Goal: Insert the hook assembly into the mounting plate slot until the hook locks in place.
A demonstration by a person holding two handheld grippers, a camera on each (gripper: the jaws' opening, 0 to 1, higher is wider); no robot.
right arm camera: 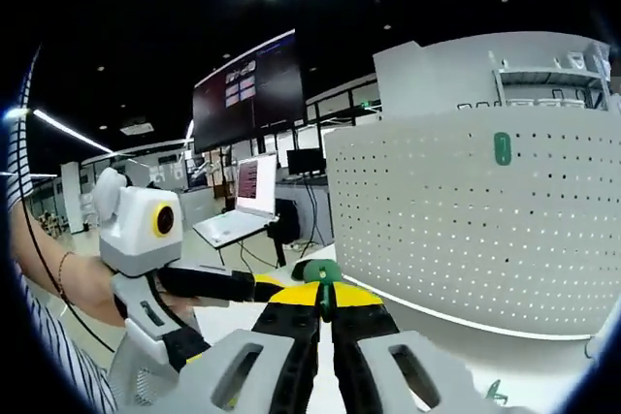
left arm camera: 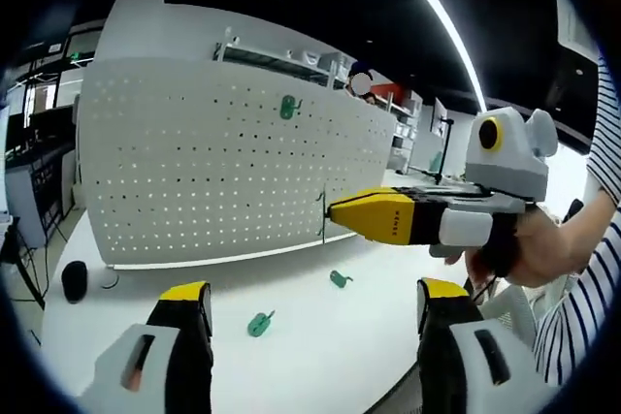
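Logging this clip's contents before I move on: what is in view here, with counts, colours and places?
pegboard: one, white, upright on the table
hook on board: one, green, high on the pegboard
loose hooks: two, green, on the table before the pegboard, the other at
held hook: one, green, between the right gripper's jaws
table: one, white
puck: one, black, on the table left of the pegboard
laptop: one, open, in the background
left gripper: yellow-tipped, open
right gripper: yellow-tipped, shut on the hook
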